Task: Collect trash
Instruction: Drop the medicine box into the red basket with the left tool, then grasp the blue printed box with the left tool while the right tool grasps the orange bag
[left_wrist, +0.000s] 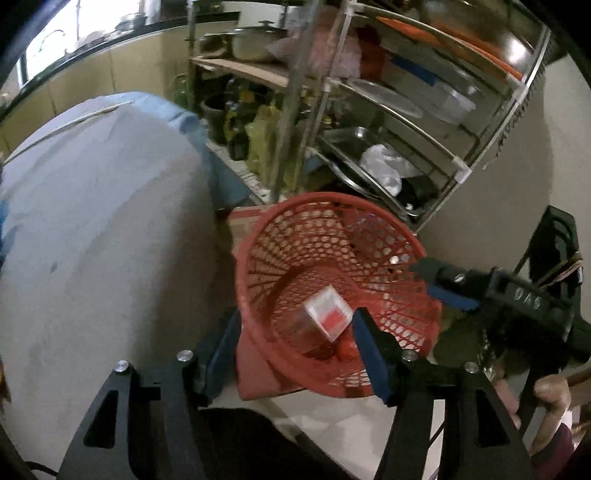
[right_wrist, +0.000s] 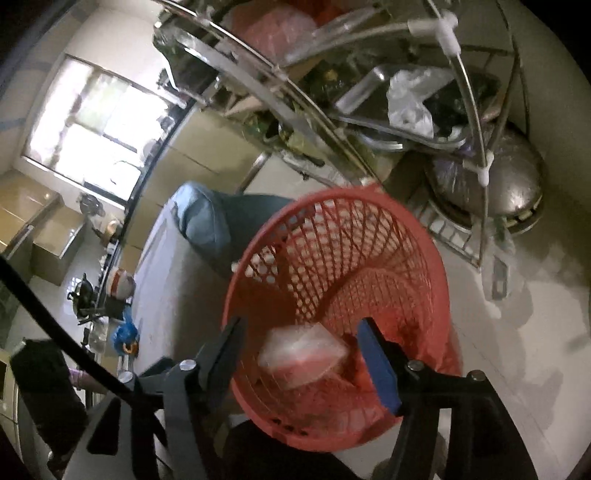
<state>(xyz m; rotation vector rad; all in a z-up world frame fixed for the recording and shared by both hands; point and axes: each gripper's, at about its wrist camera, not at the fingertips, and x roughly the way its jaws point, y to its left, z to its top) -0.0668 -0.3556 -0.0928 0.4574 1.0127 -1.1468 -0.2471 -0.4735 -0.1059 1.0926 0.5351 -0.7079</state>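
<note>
A red mesh basket (left_wrist: 332, 236) (right_wrist: 332, 258) stands on the floor under both grippers. In the left wrist view a small clear box with a red label (left_wrist: 327, 312) lies inside it, above darker red trash at the bottom. My left gripper (left_wrist: 295, 347) hangs open over the basket's near rim, its pads clear of the box. In the right wrist view a blurred clear plastic packet (right_wrist: 301, 352) shows between the spread fingers of my right gripper (right_wrist: 303, 360), inside the basket and touching neither pad. The right gripper (left_wrist: 430, 278) also reaches in over the basket's right rim.
A steel rack (left_wrist: 406, 110) (right_wrist: 332, 92) with pots, trays and plastic bags stands right behind the basket. A large pale rounded surface (left_wrist: 92, 221) with blue cloth (right_wrist: 207, 221) lies to the left. A cardboard box (left_wrist: 243, 218) sits behind the basket. A hand (left_wrist: 550, 391) shows at lower right.
</note>
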